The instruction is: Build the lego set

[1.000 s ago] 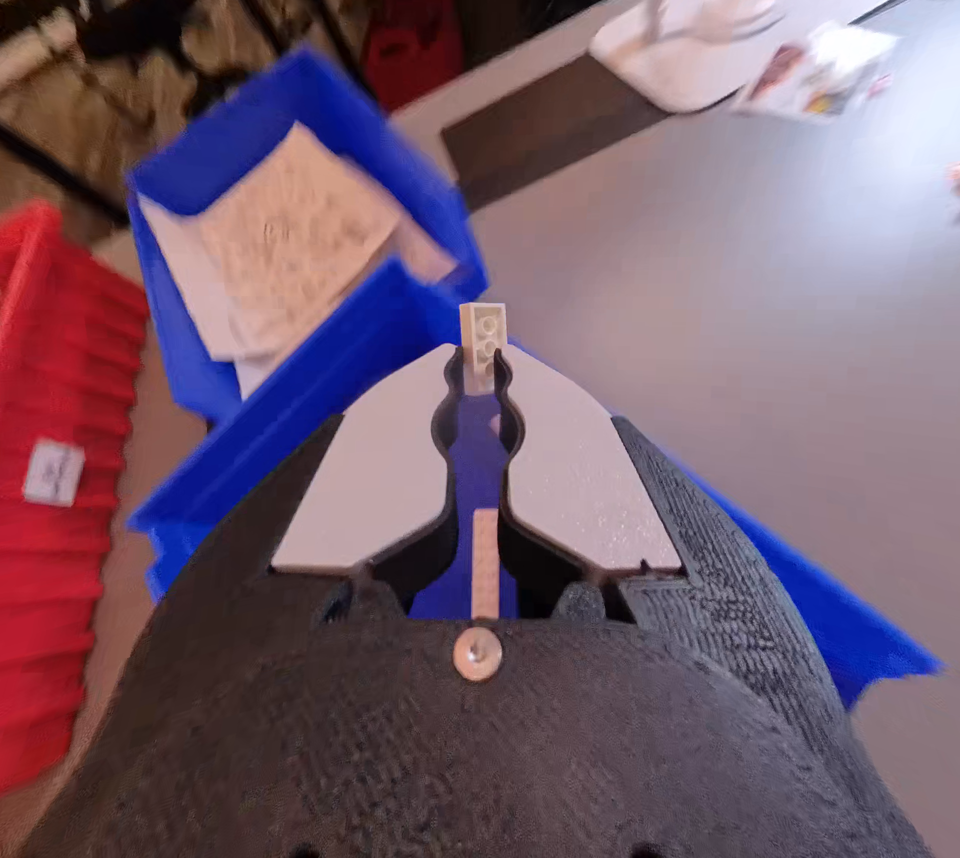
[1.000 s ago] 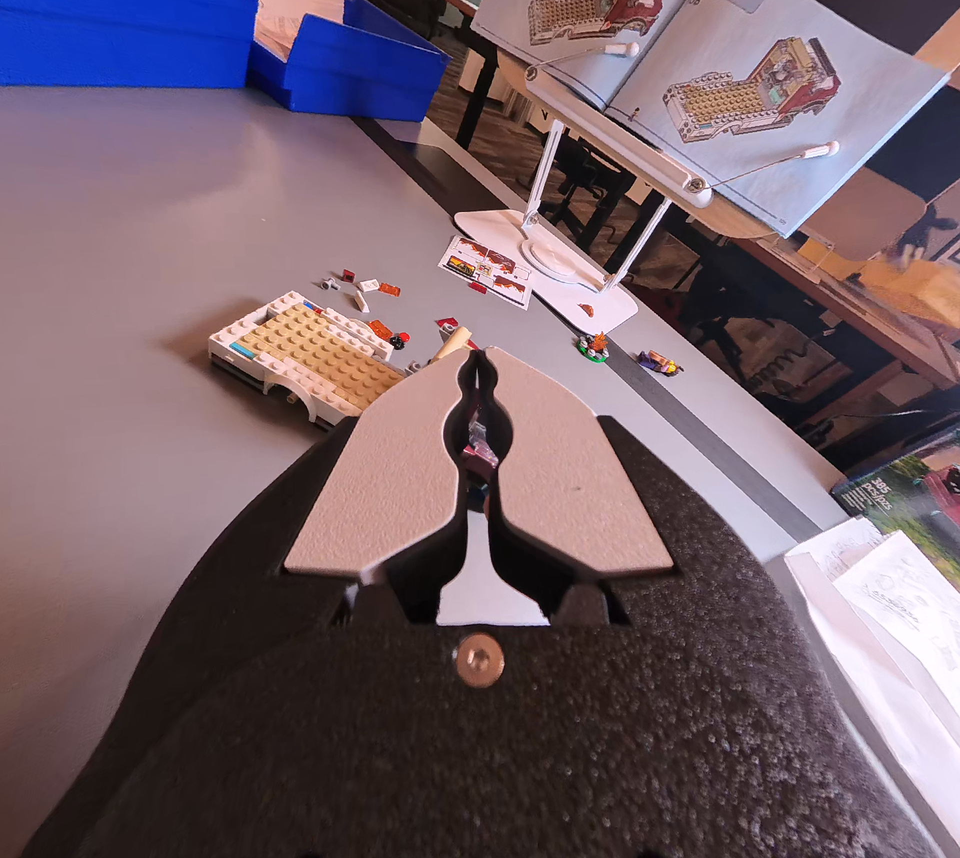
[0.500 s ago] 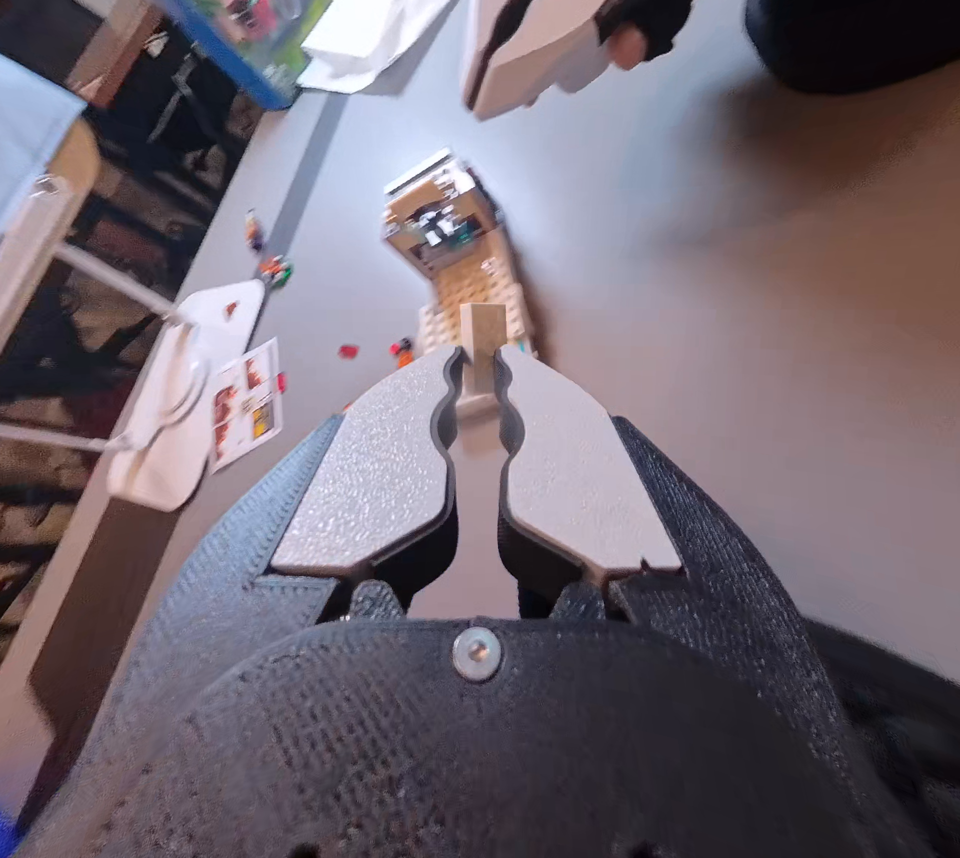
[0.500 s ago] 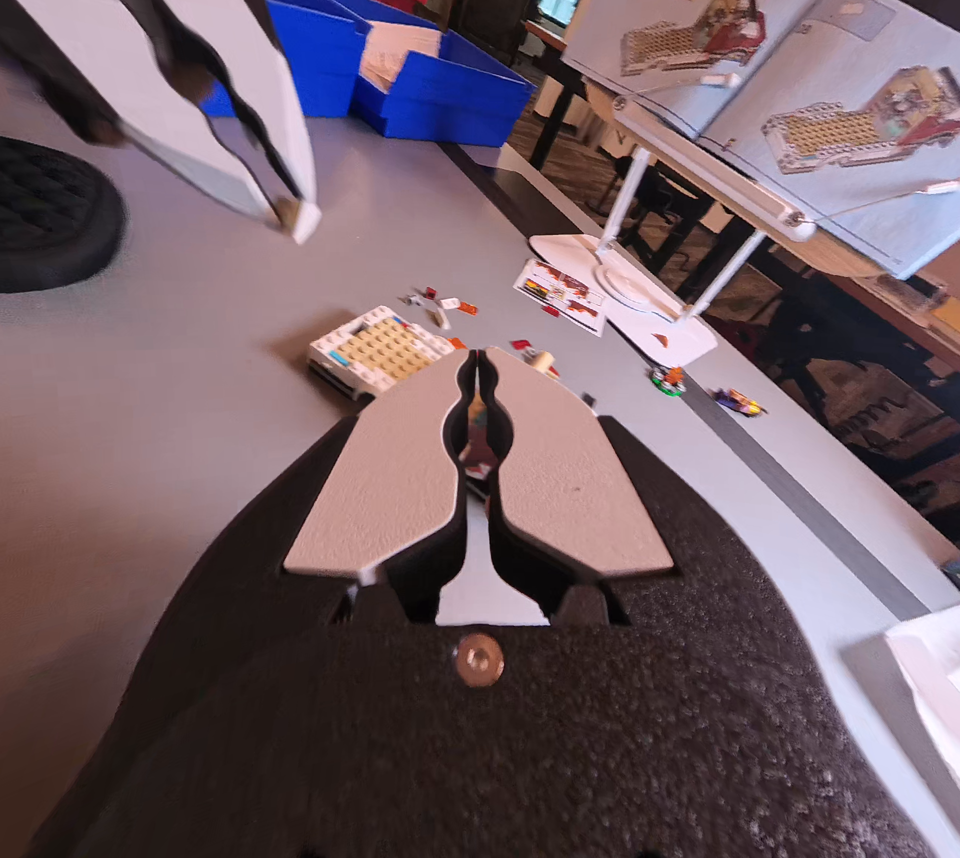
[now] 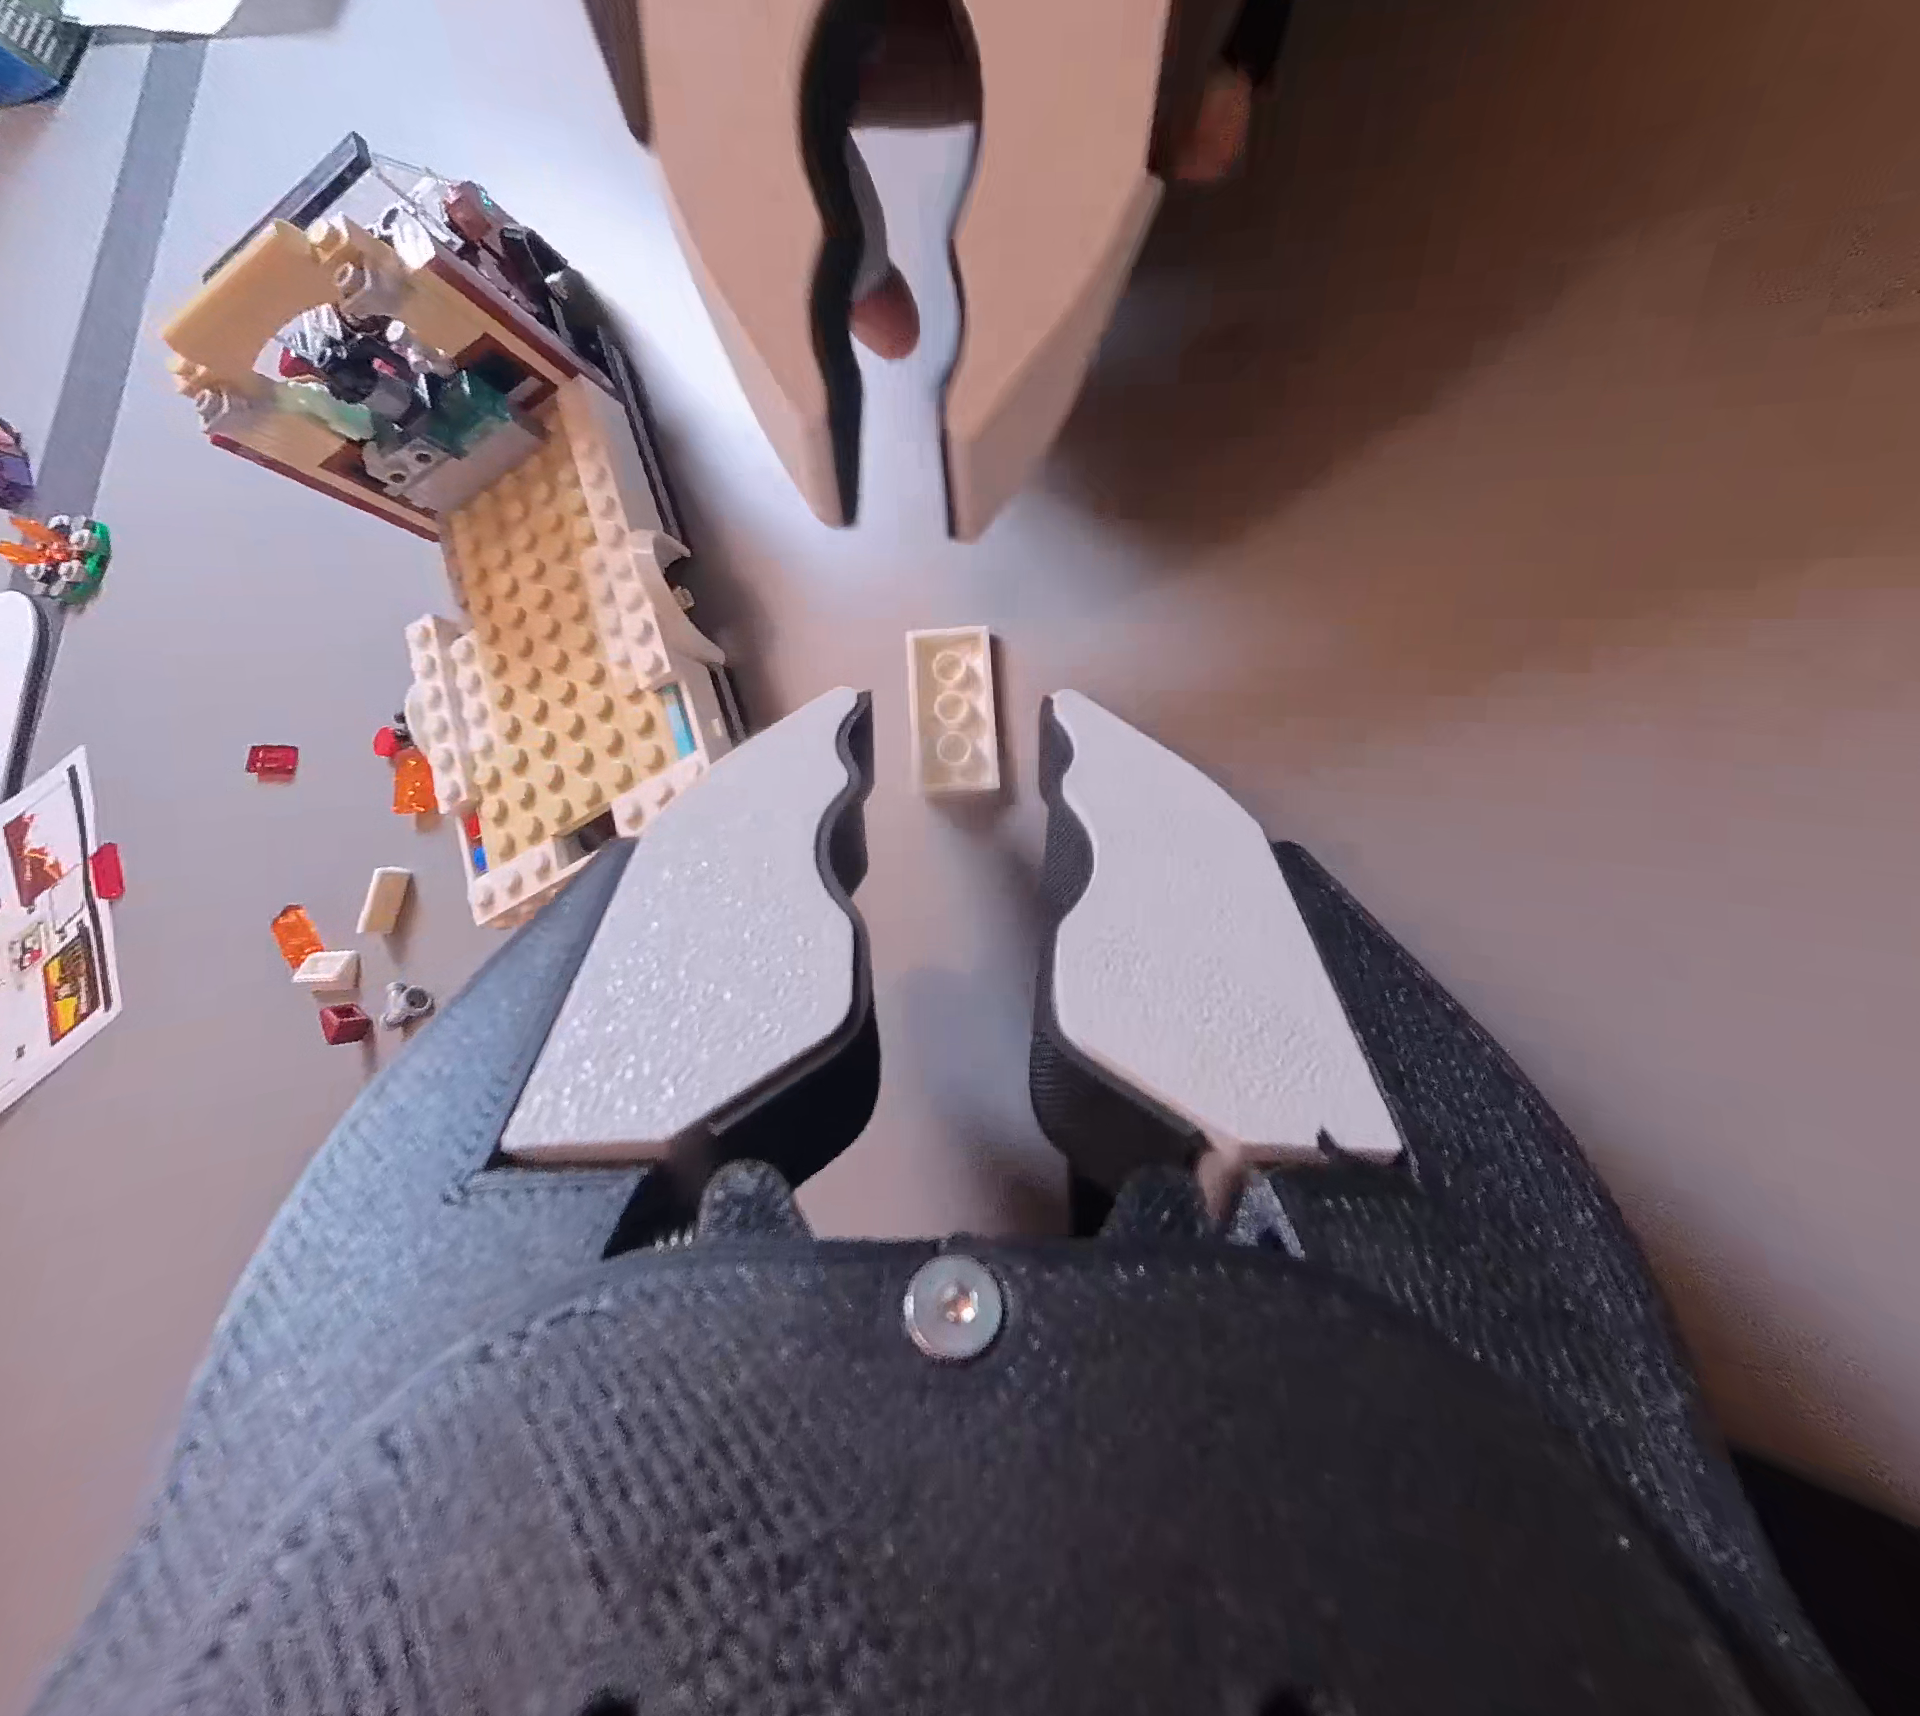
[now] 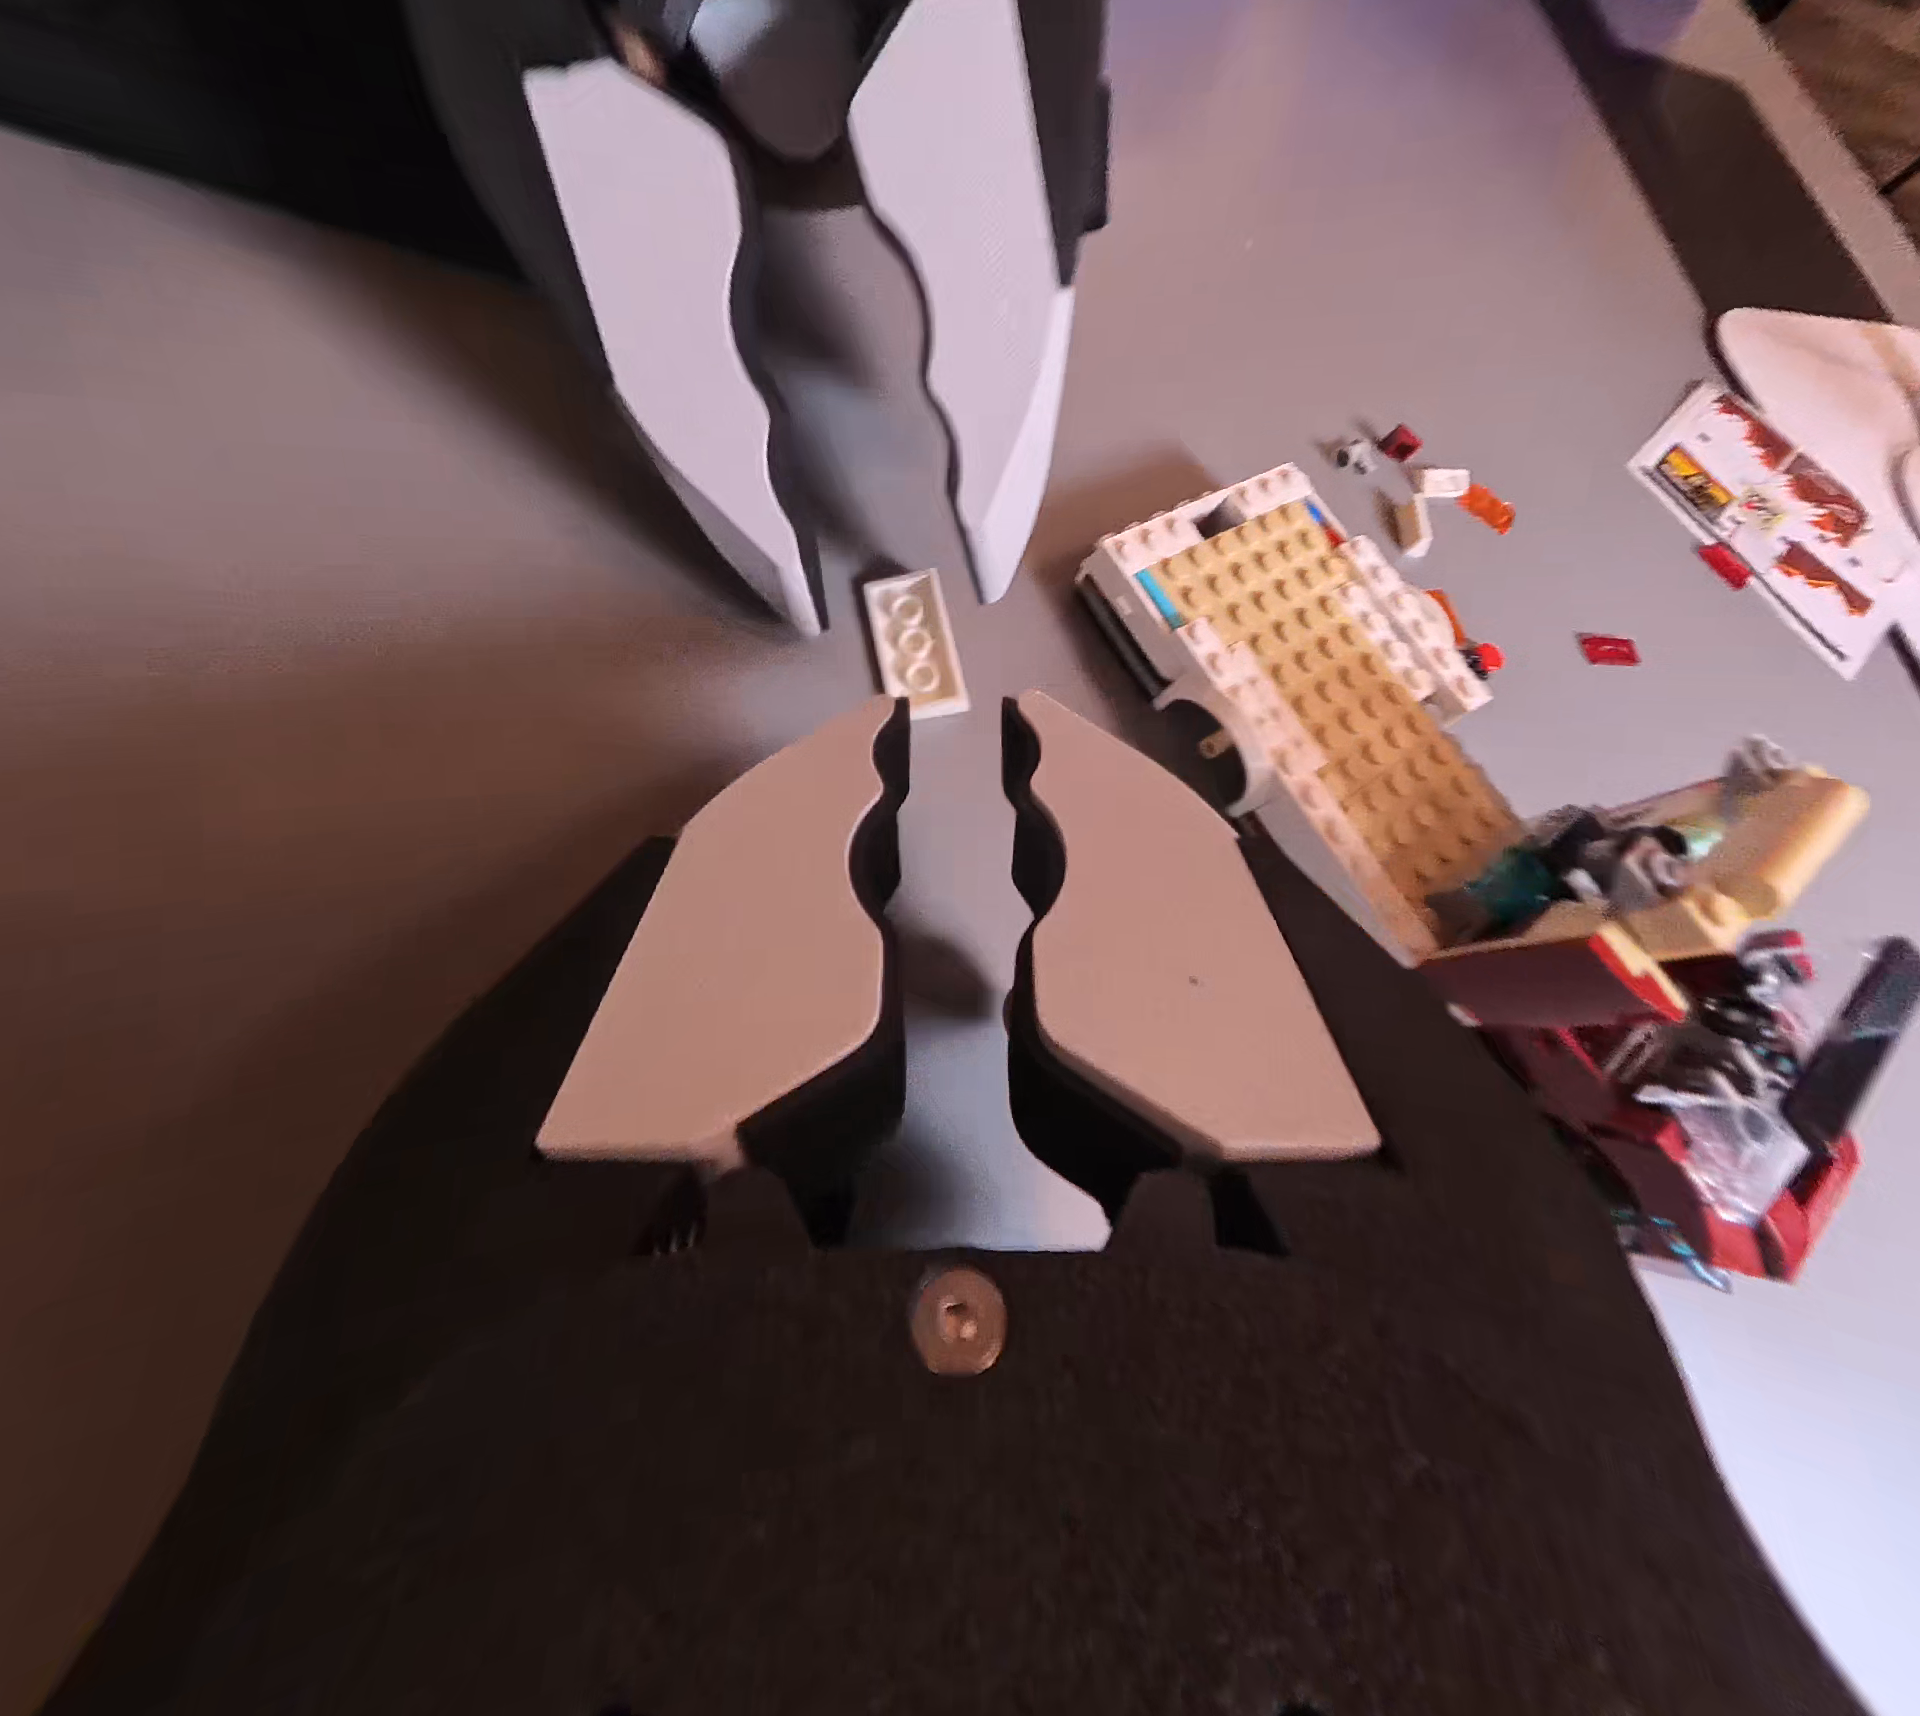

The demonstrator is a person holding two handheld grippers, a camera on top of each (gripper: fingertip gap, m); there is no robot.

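Left wrist view shows the left gripper (image 5: pixel 954 710) with its fingers spread and holding nothing; a small cream plate (image 5: pixel 953 711) lies flat on the grey bench (image 5: pixel 1455 627) in the gap between their tips, studs down. Facing it from the far side, the right gripper (image 5: pixel 899 523) hangs with its fingers parted too, tips just short of the plate, probably so either one can pick it up at a better angle. Left of the plate stands the half-built model (image 5: pixel 540 627), tan floor exposed, likely where the plate belongs. Loose small pieces (image 5: pixel 312 939) and a sticker sheet (image 5: pixel 52 928) lie farther left.
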